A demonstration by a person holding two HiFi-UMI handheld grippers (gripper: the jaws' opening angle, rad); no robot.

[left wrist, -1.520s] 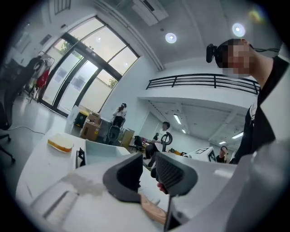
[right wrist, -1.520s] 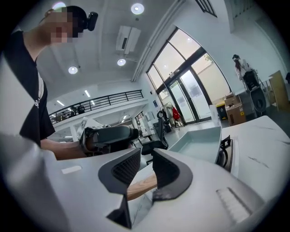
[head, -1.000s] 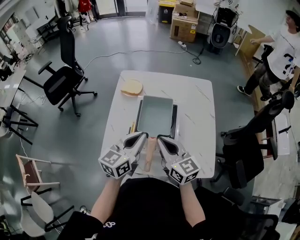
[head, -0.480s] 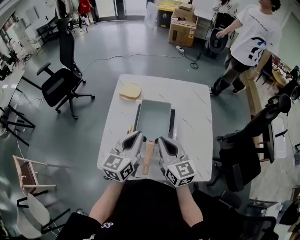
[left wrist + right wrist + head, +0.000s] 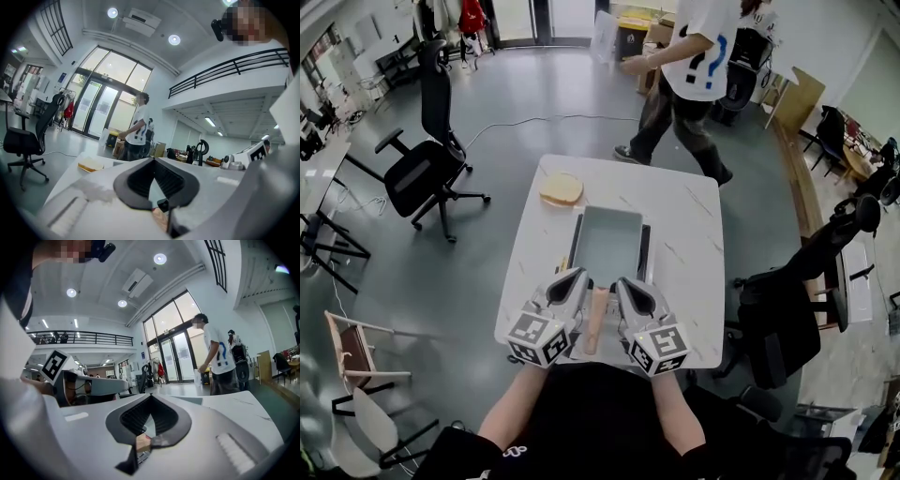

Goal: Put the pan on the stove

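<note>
White table [image 5: 694, 234] mid-room, a person [image 5: 694, 66] walking past its far end, office chairs around. Black stove [image 5: 646, 246] at table centre. The rectangular grey pan [image 5: 607, 244] sits on it, stove edges showing either side, so placement looks done or nearly so. Left gripper [image 5: 578, 275] and right gripper [image 5: 623, 281] hover at the near edge, one each side of the wooden handle [image 5: 595, 319] - both with jaws pressed together, nothing between them. Bread slice [image 5: 562, 188] lies at the far left corner, apart from the stove.

Pan looks rigid metal, likely moderately heavy and tip-prone - best gripped on the wooden handle close to the pan body. Wood should give better grip than the metal rim.
</note>
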